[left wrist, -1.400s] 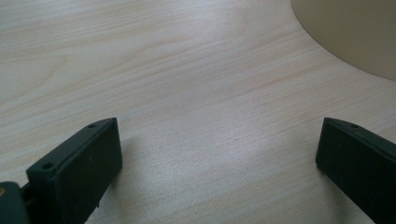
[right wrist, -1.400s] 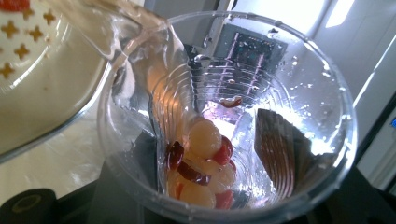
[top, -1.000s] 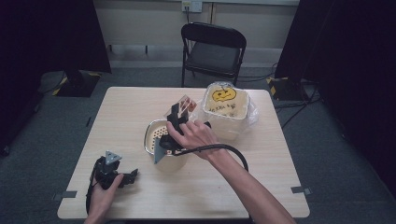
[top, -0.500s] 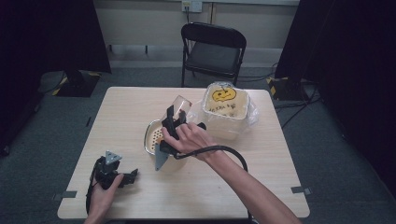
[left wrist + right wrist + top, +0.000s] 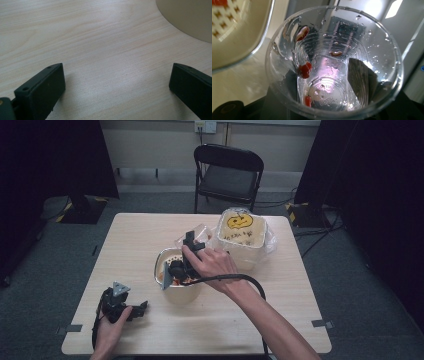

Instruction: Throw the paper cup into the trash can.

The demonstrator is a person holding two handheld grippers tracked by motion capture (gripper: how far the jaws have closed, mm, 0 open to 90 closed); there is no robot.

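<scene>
My right gripper (image 5: 191, 241) is shut on a clear plastic cup (image 5: 198, 233), held tilted above the back rim of a cream strainer bowl (image 5: 161, 261) at the table's middle. In the right gripper view the cup (image 5: 332, 62) is wet inside, with a few red pieces (image 5: 305, 70) stuck to its wall. The bowl's perforated insert (image 5: 234, 30) sits at upper left there. My left gripper (image 5: 136, 309) rests open on the table at front left. Its jaws stand wide apart over bare wood in the left gripper view (image 5: 117, 85), and the bowl's side (image 5: 190, 17) shows at upper right.
A large cream tub with a pumpkin drawing on its lid (image 5: 241, 231) stands in clear wrap just right of the cup. A black folding chair (image 5: 227, 175) stands behind the table. The right gripper's cable (image 5: 235, 279) loops over the forearm.
The right gripper with the cup has shifted slightly over the bowl and tipped a little. The left gripper has not moved.
</scene>
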